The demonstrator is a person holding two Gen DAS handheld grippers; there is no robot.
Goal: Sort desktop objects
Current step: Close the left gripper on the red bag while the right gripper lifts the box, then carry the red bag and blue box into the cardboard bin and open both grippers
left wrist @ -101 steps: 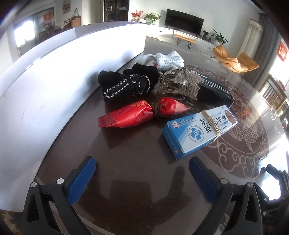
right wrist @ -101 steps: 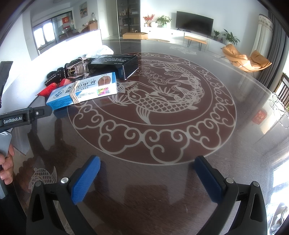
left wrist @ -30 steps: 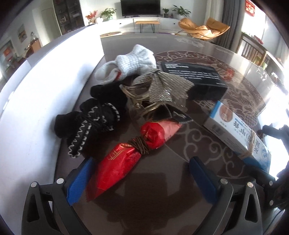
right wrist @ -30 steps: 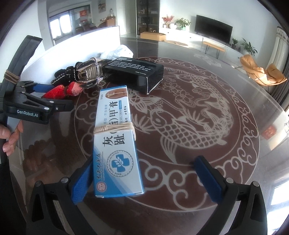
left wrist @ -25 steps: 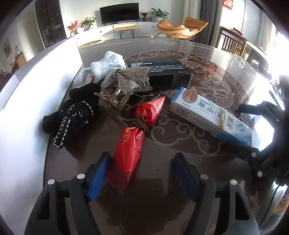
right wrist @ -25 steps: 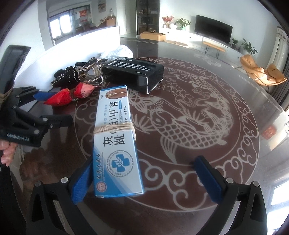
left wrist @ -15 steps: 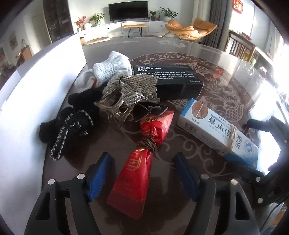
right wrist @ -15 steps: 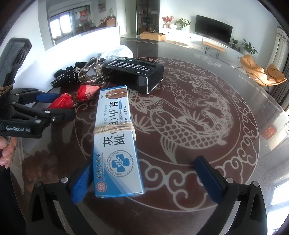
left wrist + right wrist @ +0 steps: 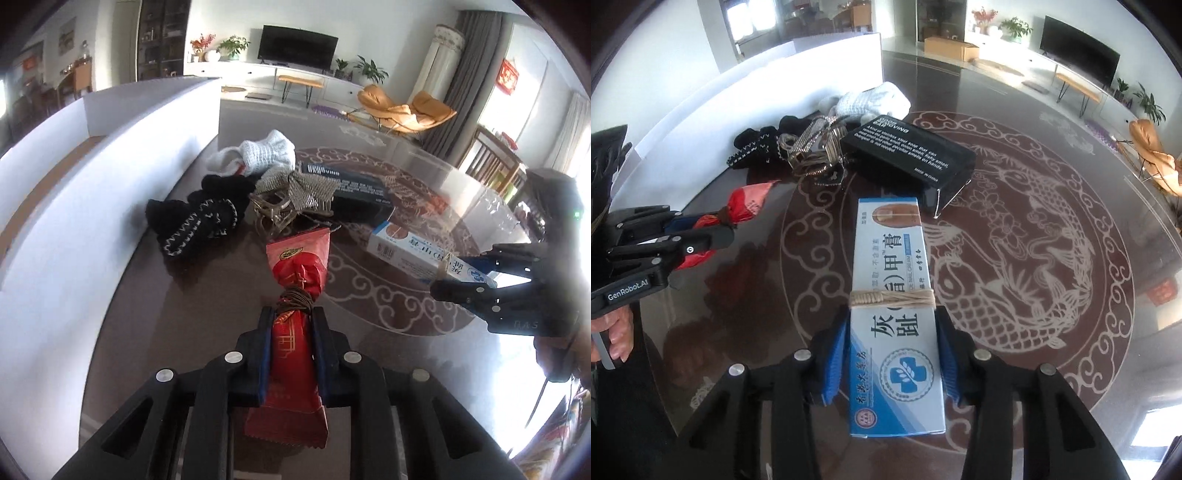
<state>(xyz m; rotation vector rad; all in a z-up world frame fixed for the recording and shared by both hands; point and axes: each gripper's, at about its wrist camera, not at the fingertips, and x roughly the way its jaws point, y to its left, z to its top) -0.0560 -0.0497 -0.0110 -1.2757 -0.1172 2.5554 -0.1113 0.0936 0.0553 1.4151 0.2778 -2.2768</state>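
Observation:
My left gripper (image 9: 292,317) is shut on a red snack packet (image 9: 295,354) tied at its middle with brown string; it also shows in the right wrist view (image 9: 746,201). My right gripper (image 9: 892,317) is shut on a blue-and-white medicine box (image 9: 892,295) bound with a rubber band, which also shows in the left wrist view (image 9: 424,254). Both objects are at the dark round table (image 9: 1052,258). The left gripper (image 9: 698,238) sits left of the box.
A black box (image 9: 908,155), a metallic hair clip (image 9: 816,147), black knitted socks (image 9: 195,218) and a white sock (image 9: 266,153) lie in a cluster beyond the grippers. A white partition wall (image 9: 74,192) runs along the table's left side.
Both grippers have closed: the left on the red packet, the right on the blue box. The left gripper lined up along the packet's length.

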